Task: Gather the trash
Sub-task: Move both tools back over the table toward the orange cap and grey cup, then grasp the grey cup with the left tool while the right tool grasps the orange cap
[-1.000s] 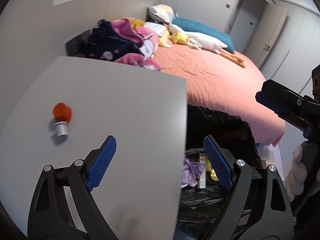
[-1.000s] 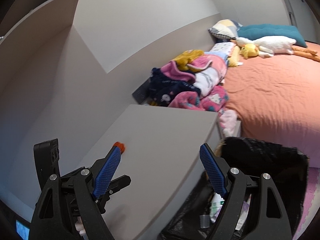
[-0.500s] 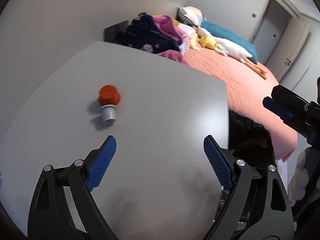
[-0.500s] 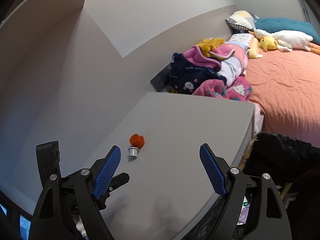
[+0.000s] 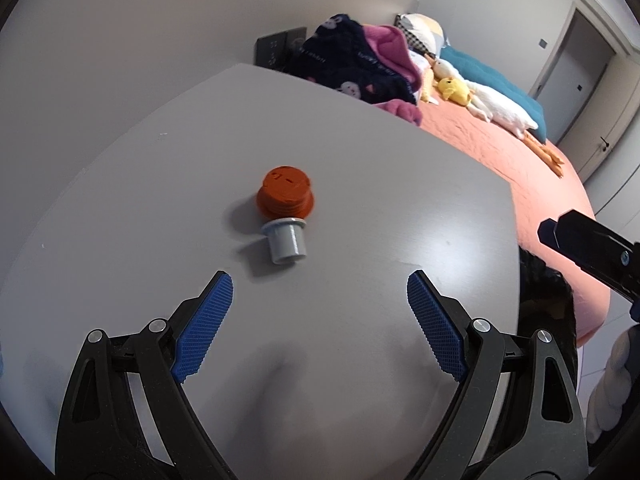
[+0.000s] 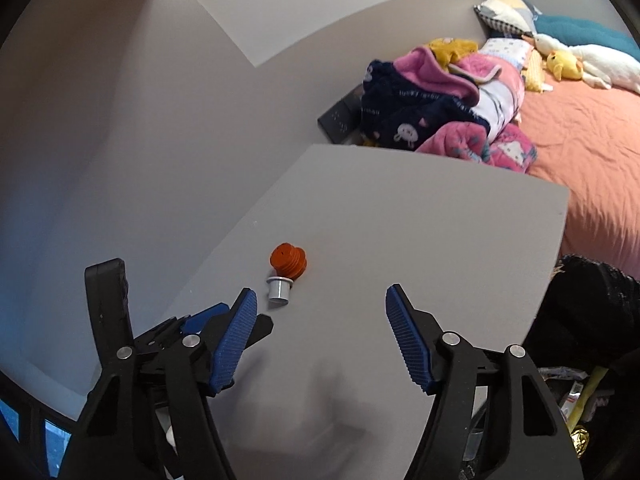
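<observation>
An orange ribbed plug [image 5: 285,197] [image 6: 288,261] lies on the grey table [image 5: 400,200] [image 6: 420,240], touching a small grey flanged cap [image 5: 287,241] [image 6: 279,290] just in front of it. My left gripper [image 5: 320,284] hovers wide open a short way before the cap, nothing between its pads. My right gripper [image 6: 320,300] is over the table further back, its jaws closing with nothing between them; the two pieces sit ahead and left of it. The black trash bag [image 6: 588,304] [image 5: 546,292] hangs at the table's right edge.
A bed with an orange sheet [image 5: 500,152] [image 6: 592,168] stands beyond the table, piled with clothes [image 6: 440,108] and plush toys [image 5: 480,96]. A dark wall socket plate [image 5: 276,50] is behind the table. Trash lies inside the bag [image 6: 576,396]. Grey walls close the left side.
Both grippers have swung left from the trash bag over the table. The orange plug and grey cap now sit centred ahead of the left gripper. The right jaws have narrowed a little.
</observation>
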{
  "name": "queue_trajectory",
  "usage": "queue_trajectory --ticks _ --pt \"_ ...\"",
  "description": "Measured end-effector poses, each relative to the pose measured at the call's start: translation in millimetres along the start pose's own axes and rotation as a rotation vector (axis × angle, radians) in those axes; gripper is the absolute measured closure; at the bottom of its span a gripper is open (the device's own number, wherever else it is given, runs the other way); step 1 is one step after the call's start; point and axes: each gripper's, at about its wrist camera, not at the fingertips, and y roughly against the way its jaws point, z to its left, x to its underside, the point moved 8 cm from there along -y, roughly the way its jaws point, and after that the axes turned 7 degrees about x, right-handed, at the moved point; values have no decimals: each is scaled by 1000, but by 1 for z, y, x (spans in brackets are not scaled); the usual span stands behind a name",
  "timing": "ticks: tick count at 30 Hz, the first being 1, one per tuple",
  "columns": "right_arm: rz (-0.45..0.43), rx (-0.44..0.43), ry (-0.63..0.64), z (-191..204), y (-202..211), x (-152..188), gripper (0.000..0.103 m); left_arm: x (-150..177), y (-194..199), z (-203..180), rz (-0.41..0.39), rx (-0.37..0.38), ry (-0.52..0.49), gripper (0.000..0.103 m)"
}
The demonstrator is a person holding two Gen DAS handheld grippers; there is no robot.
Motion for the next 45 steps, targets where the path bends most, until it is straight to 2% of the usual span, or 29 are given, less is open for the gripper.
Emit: queue_trajectory --ticks 14,20,22,24,25,37,40,45 --pt "53 25 6 8 -45 -7 38 -13 -37 26 33 -14 -4 19" --pt "70 24 9 15 -63 -9 38 -14 -45 30 49 -19 -36 39" --pt "75 23 14 17 -68 -10 38 -15 -48 29 52 3 -36 54" --pt "82 20 20 20 -74 -10 38 -15 -50 29 53 11 -39 63" --pt "86 19 24 21 -76 -10 38 -15 -50 30 50 6 -45 71" --pt "137 -6 94 50 -110 -6 38 -16 -20 63 -18 -30 18 71" --pt "155 -6 117 58 -122 -6 45 -16 -14 72 -27 -44 37 71" --pt "156 5 159 71 -139 -7 45 -15 -7 85 -36 -61 59 71"
